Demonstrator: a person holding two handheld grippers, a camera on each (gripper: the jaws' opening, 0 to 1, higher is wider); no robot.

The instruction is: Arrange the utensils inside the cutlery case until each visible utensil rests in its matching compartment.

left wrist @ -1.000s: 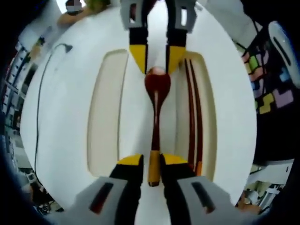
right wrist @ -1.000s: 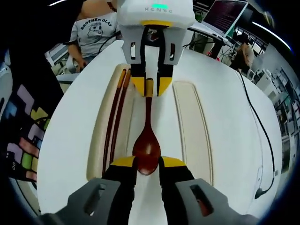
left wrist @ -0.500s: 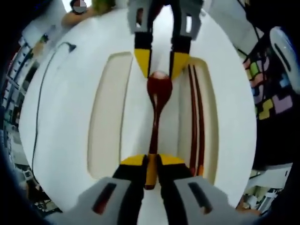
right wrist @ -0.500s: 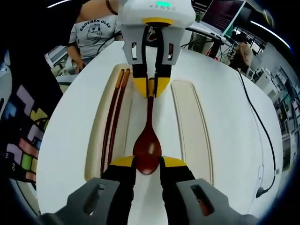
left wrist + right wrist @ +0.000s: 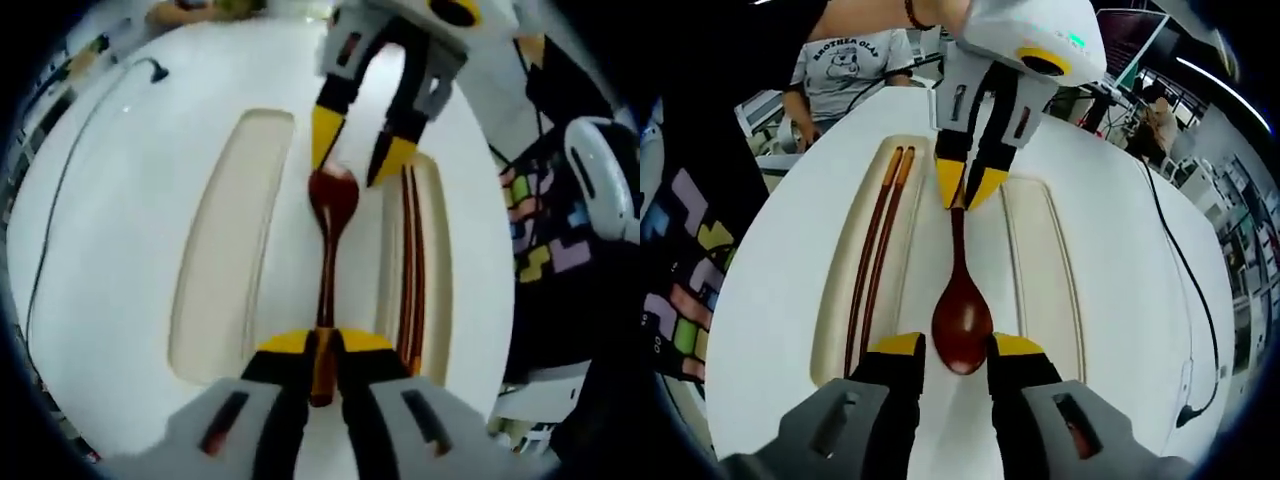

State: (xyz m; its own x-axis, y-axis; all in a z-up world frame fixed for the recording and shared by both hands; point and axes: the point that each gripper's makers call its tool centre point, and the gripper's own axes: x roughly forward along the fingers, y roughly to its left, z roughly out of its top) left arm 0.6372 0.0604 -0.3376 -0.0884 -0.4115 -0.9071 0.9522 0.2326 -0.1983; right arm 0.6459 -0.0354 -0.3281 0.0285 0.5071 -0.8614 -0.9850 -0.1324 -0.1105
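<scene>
Where things lie: spoon (image 5: pixel 331 215) lengthwise in the middle compartment of the case (image 5: pixel 205 260), which sits on the round white desk (image 5: pixel 110 210).
Counts: one spoon, one pair of chopsticks (image 5: pixel 409 255), one case with three long compartments, two grippers.
Chopsticks: side by side in one outer compartment; the other outer compartment has nothing in it.
Left gripper (image 5: pixel 322 352): jaws narrow, pinched on the spoon's handle end, seen also in the right gripper view (image 5: pixel 966 186).
Right gripper (image 5: pixel 957 350): jaws apart, one on each side of the spoon bowl (image 5: pixel 960 325); whether they touch it I cannot tell. In the left gripper view (image 5: pixel 352 160) its yellow tips stand just over the bowl.
Around: black cable (image 5: pixel 1195 290) trailing along one desk edge; a person in a grey printed shirt (image 5: pixel 845 65) beyond the far edge; coloured block-pattern mat (image 5: pixel 535 215) off the desk; a laptop screen (image 5: pixel 1125 30) behind.
In the way: each gripper covers one end of the spoon from the opposite camera.
</scene>
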